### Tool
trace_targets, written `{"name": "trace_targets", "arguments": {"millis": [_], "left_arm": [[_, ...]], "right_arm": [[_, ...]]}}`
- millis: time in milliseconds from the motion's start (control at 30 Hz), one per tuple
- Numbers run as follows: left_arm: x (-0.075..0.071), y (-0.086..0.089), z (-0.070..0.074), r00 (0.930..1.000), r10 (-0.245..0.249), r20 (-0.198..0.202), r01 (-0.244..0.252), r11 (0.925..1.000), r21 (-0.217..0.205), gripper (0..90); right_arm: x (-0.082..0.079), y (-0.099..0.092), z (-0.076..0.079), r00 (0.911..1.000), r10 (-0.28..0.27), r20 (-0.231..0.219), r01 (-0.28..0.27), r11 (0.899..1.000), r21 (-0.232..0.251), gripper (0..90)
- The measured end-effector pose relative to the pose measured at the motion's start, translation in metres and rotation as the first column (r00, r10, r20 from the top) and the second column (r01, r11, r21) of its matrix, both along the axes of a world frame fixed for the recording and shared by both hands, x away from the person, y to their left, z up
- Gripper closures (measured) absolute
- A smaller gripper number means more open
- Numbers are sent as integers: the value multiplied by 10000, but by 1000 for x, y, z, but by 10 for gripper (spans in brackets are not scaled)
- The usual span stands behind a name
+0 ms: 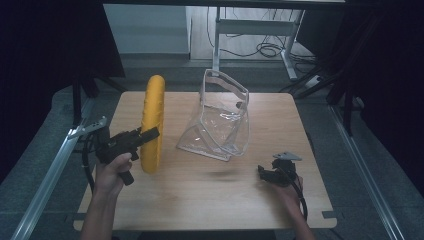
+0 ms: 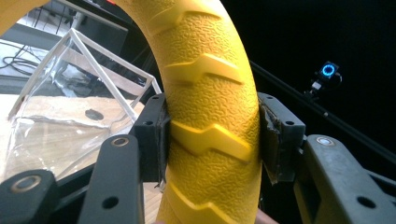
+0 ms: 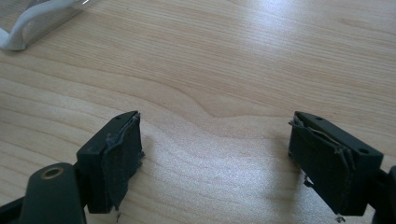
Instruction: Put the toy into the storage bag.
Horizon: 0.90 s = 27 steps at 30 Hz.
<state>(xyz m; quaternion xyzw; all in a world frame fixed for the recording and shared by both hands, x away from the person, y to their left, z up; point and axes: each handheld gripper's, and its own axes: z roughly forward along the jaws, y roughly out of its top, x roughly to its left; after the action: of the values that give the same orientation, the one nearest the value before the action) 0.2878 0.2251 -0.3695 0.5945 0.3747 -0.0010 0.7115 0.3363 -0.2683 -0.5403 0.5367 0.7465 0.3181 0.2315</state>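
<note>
high view: a wooden table [image 1: 200, 200] carries a clear bag [image 1: 220, 117] with white edging, standing open near the middle toward the far edge. left of it a yellow ring [image 1: 152, 122] stands on edge, its lower rim at the table. the left hand [image 1: 112, 172] comes in from the bottom left and holds the left claw [image 1: 150, 134], which grips the ring across its lower half. the right hand [image 1: 290, 192] rests near the right front of the table with the right claw [image 1: 265, 172] low over the bare wood, well apart from the bag.

left gripper view: the ring [image 2: 210, 116], with raised zigzag ridges on a pebbled skin, runs upright between the two black jaws, both pads pressed against its sides. the bag [image 2: 70, 112] stands behind on the left.

right gripper view: the right claw [image 3: 215, 163] is spread wide, nothing between its worn pads [image 3: 121, 163], just above the wood grain. a white-edged corner of the bag [image 3: 28, 23] lies at the upper left.
</note>
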Motion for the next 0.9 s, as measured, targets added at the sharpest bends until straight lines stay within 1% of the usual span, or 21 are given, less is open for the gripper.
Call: {"name": "trace_targets", "arguments": {"millis": [167, 267, 367, 567, 667, 800, 900], "left_arm": [[2, -4, 1, 9997, 253, -4, -253, 9996, -160, 505], [3, -8, 5, 9990, 437, 22, -436, 9987, -273, 505], [3, -14, 11, 9979, 612, 226, -606, 9978, -253, 505], [1, -29, 21, 9918, 1059, 715, -1038, 9941, -319, 505], [2, -35, 24, 9922, 958, 800, -932, 9950, -356, 505], [5, -40, 24, 9941, 831, 692, -800, 9957, -461, 504], [7, -43, 24, 9939, 877, 662, -839, 9948, -583, 505]], "right_arm": [[0, 0, 0, 10000, -6, -1, 6, 10000, 0, 175], [0, 0, 0, 10000, -7, -5, 7, 10000, 5, 175], [0, 0, 0, 10000, -23, 11, 23, 10000, 7, 175], [0, 0, 0, 10000, -22, 19, 22, 10000, -9, 176], [0, 0, 0, 10000, -22, 22, 22, 10000, -10, 176], [0, 0, 0, 10000, -21, 23, 21, 10000, -10, 175], [1, 0, 0, 10000, -15, -1, 15, 10000, -15, 175]]}}
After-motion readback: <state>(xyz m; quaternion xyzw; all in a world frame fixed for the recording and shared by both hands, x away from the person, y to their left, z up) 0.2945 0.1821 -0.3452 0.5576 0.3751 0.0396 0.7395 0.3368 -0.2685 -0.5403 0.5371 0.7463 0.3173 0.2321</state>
